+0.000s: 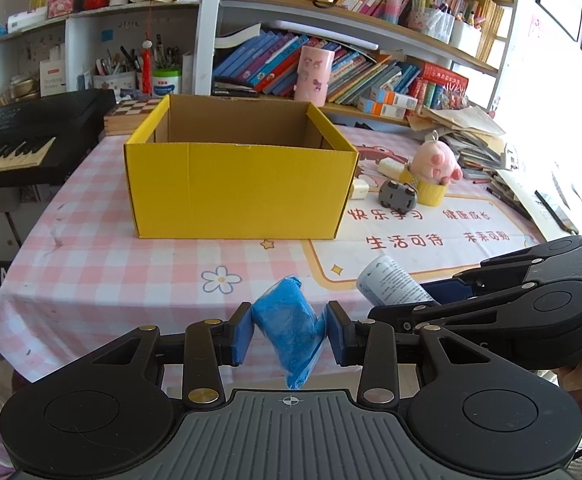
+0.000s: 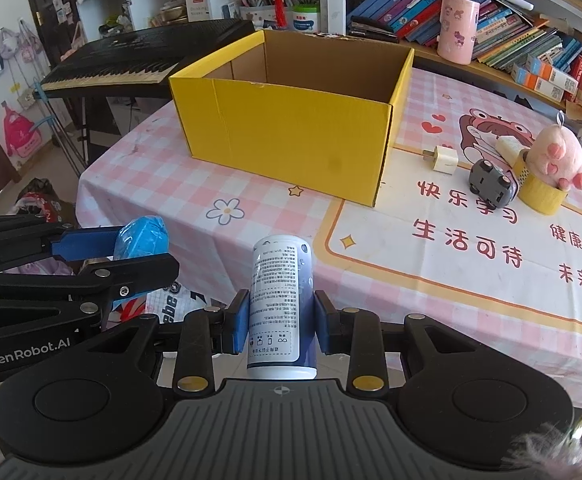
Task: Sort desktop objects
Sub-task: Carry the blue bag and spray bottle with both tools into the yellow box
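My left gripper [image 1: 289, 330] is shut on a crumpled blue bag [image 1: 289, 328], held above the near edge of the table. In the right wrist view the same blue bag [image 2: 141, 238] shows at the left between blue pads. My right gripper [image 2: 279, 322] is shut on a white and blue can [image 2: 281, 300] with printed text, its top pointing toward the box. That can [image 1: 391, 286] also appears at the right in the left wrist view. An open yellow cardboard box [image 1: 239, 184] [image 2: 291, 128] stands ahead on the table, its visible inside bare.
On the pink checked tablecloth [image 1: 91, 264], right of the box, lie a white charger plug [image 2: 443, 159], a grey toy car [image 2: 491, 184] and a pink plush [image 2: 557, 158] on a yellow tape roll [image 2: 541, 196]. A black keyboard [image 1: 19, 140] stands left; bookshelves [image 1: 351, 72] fill the back.
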The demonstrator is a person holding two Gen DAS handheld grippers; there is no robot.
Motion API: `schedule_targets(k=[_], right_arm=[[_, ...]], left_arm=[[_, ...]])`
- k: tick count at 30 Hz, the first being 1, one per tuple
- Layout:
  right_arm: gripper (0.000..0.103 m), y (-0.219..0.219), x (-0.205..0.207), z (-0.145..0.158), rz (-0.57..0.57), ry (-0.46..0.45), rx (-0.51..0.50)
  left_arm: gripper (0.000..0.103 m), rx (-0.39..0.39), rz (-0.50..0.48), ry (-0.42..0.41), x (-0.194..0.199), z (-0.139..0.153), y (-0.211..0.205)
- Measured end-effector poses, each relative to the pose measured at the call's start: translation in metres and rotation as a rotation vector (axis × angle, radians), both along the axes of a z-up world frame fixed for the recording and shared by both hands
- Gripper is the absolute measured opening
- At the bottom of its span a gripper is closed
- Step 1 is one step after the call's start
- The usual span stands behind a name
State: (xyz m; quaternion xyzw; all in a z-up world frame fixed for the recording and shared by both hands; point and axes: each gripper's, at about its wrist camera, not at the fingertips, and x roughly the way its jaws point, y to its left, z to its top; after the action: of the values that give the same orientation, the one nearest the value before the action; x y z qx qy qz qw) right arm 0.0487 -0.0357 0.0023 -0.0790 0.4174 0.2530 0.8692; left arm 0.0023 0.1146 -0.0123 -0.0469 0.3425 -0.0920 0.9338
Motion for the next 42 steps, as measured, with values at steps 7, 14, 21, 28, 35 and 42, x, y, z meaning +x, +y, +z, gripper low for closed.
schedule_targets(k=[7,14,21,28,35,42], right_arm=[[0.030,-0.001,0.008,-0.001,0.015,0.006,0.001],[0.030,0.005,0.026,-0.001,0.054,0.022,0.005],[0.030,0.009,0.051,0.010,0.064,0.041,0.053],[0.030,0.013,0.078,0.036,0.107,-0.005,0.098],[0.030,0.015,0.119,0.068,0.135,-0.098,0.150],[0.030,0.021,0.175,0.090,0.187,-0.177,0.157]], left_arm=[[0.037,-0.007,0.017,0.016,0.011,-0.003,0.002],[0.037,0.002,0.030,0.017,0.027,0.000,0.008],[0.037,0.018,0.034,-0.010,0.047,0.014,0.014],[0.037,0.030,0.024,-0.087,0.075,0.038,0.017],[0.037,0.018,0.044,-0.190,0.116,0.069,0.021],[0.037,0.032,0.068,-0.213,0.168,0.084,0.024]])
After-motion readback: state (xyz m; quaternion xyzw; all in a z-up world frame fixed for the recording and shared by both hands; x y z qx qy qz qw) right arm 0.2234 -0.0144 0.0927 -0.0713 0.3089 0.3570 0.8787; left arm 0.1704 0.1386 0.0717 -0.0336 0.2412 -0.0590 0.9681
